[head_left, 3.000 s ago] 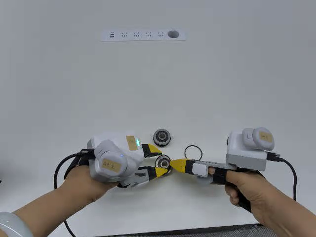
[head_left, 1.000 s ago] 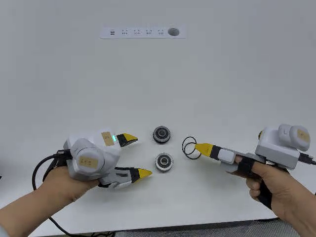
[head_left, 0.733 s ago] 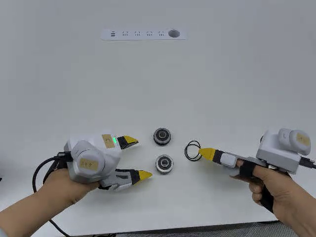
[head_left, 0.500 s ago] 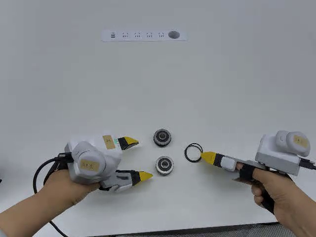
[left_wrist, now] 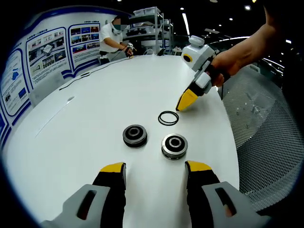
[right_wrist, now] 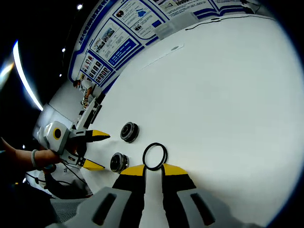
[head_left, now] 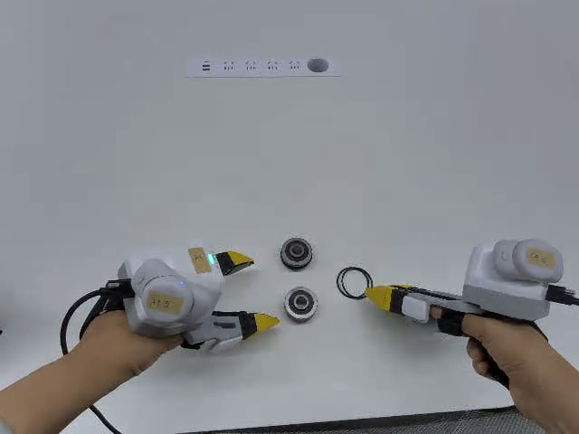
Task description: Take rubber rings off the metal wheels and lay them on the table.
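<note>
the left tongs (head_left: pixel 253 291) are wide apart and hold nothing, hovering low over the white table (head_left: pixel 407 163) just left of two small wheels. the nearer wheel (head_left: pixel 301 303) shows a bare silver rim in the left gripper view (left_wrist: pixel 174 146); the farther wheel (head_left: pixel 296 252) looks darker around its edge. a black rubber ring (head_left: pixel 355 281) lies flat on the table right of the wheels. the right tongs (head_left: pixel 378 295) point at the ring, their tips a narrow gap apart and just short of it, gripping nothing. a power strip (head_left: pixel 262 65) lies at the far side.
</note>
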Demonstrator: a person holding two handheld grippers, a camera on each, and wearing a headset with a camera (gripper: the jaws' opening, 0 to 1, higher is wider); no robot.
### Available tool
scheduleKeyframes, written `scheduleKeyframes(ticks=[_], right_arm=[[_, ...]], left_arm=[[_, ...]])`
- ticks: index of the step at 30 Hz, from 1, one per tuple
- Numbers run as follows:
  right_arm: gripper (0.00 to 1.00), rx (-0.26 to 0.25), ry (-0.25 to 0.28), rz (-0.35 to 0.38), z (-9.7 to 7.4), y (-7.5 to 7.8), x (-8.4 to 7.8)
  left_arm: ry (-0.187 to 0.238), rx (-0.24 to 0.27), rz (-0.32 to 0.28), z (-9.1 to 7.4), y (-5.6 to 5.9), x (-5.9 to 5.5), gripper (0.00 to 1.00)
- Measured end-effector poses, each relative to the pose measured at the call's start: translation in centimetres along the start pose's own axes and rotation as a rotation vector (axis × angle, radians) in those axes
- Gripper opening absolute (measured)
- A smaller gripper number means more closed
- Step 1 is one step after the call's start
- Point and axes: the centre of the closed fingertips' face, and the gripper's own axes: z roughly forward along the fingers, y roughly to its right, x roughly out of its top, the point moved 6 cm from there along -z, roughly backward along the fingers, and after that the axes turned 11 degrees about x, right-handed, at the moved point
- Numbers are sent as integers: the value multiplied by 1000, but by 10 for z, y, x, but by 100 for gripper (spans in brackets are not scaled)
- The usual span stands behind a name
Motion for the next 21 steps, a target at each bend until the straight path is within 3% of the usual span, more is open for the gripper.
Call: scheduleKeyframes(ticks=[3,12,21], right_arm=[[17,-21,-21,-79,0,2,4],[20,-3,-1,-74,4,0,8],[21,12,5,-90,9,-6,11]], left_arm=[[1,1,-1,0,0,0,51],[4,19,-14,-1,-4,1,51],[17,57,-41,2,-15,6,48]])
